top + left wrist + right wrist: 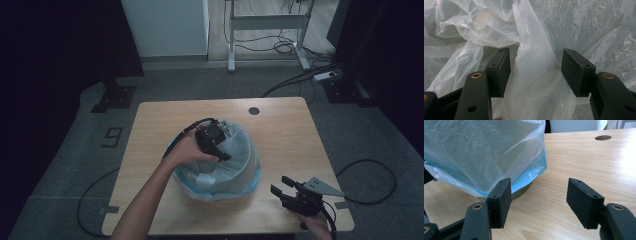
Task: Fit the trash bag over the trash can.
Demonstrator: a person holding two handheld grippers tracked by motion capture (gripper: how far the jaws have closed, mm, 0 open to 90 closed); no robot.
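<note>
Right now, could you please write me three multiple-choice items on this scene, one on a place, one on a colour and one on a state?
1. Where are the left tongs?
A. Inside the bag-lined bin
B. On the floor
C. Beside the table's cable hole

2. What colour tints the plastic bag at its hem?
A. Red
B. Blue
C. Yellow

3. How do the right tongs stand?
A. Shut on the bag
B. Shut on nothing
C. Open, gripping nothing

Answers: 1 A, since the high view shows them reaching into the bin's mouth and the left gripper view has plastic between the jaws. 2 B, as the hem shows blue in the right gripper view. 3 C, because a wide gap with bare table lies between the jaws.
</note>
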